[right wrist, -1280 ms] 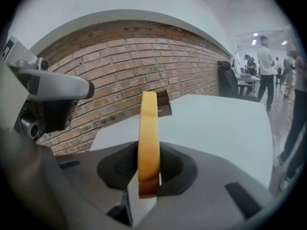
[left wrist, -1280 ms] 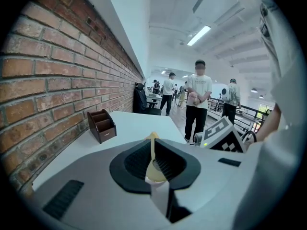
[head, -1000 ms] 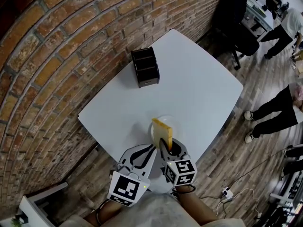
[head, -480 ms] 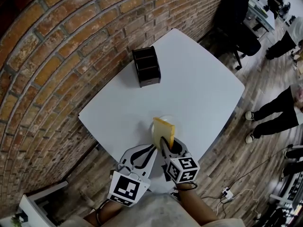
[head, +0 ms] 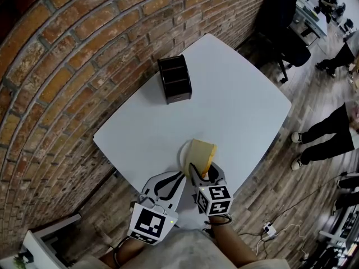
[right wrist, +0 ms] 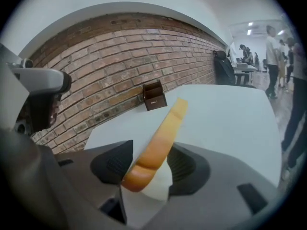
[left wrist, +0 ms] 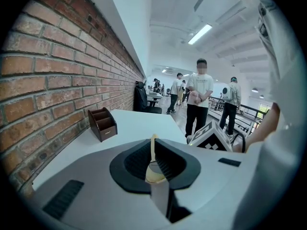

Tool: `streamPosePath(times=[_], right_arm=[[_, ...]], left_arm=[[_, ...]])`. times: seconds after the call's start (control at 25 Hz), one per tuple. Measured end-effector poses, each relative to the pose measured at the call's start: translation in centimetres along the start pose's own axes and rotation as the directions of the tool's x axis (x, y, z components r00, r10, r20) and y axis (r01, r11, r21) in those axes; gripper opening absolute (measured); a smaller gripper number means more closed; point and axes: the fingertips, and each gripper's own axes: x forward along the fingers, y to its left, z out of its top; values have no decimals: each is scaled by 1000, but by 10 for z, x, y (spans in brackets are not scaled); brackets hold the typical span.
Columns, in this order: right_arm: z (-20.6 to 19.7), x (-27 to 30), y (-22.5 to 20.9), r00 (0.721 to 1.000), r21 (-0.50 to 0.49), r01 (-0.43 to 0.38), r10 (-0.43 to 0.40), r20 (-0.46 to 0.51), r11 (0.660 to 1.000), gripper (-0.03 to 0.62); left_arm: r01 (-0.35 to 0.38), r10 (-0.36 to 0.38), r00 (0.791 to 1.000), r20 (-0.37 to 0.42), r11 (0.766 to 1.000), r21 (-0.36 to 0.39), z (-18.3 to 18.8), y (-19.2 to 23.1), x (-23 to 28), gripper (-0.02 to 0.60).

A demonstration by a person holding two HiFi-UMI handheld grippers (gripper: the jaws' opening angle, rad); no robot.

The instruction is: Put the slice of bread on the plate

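Bread slice [head: 202,154] sits directly over the plate [head: 183,152], standing on its lower crust and tipped over to one side, upper edge leaning away from me. My right gripper [head: 204,172] is at the near rim of the plate with the slice between its jaws. The jaws are opening: there is a clear gap on one side of the slice and the pads no longer pinch it, so it looks to be leaning under its own weight. Likely reason for the low, angled hold: let go close to the plate so the slice tips flat onto it instead of dropping. My left gripper [head: 180,177] waits just beside the plate's near rim, jaws together and holding nothing. A thin pale sliver shows in their seam, which I cannot identify. A dark compartment box [head: 174,78] stands well beyond the plate on the white table [head: 235,105], toward the brick wall [head: 67,66], clear of the work. Judgement: placement nearly done, and the slice must settle flat.
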Motion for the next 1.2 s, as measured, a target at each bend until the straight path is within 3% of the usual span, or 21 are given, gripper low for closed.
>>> streamPosePath(times=[0.28,0.8,1.0,1.2], right_arm=[[-13,3,-9,994,-68,71,-77,-79,995,286],[-35,9,-21,954,-134,168,-195,-226,977,514],[-39,7,-27,937,-160,212,-247,-247,964,544],[-27,4,-25,948,-180,225,-258,-185,958,545]], left_arm=[[6,-6,1000,-1,1000,-5,0,0,2,31],[7,-7,1000,5,1000,-6,1,0,0,31],[9,-9,1000,6,1000,-9,1,0,-1,31],[10,-10,1000,11,1000,-8,2,0,-2,31]])
